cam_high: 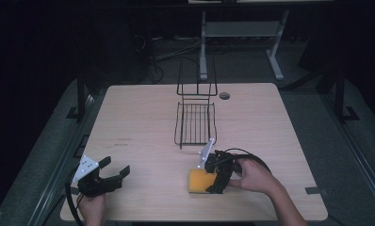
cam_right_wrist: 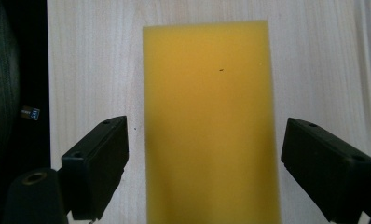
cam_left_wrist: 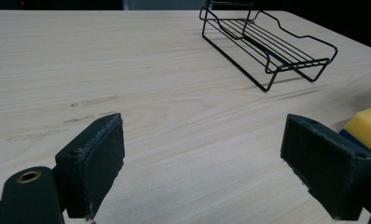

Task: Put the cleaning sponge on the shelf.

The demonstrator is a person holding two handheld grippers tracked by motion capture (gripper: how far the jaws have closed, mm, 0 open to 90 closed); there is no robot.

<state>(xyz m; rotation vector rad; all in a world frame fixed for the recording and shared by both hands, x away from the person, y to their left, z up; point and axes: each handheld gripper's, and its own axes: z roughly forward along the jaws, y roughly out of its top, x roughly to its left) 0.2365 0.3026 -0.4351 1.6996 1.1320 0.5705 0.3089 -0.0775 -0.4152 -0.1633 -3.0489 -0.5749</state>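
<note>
Right gripper view shows my right gripper (cam_right_wrist: pixel 204 158) spread wide astride the yellow sponge (cam_right_wrist: pixel 209 116) near the table's (cam_high: pixel 143 113) front edge; next I close. Left gripper (cam_high: pixel 111 172) idles open.

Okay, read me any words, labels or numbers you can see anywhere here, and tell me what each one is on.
Small tag on the dark fabric beside the table edge, right gripper view: has marks, too small and blurred to read.
Yellow sponge, wire rack, table: no text.
</note>
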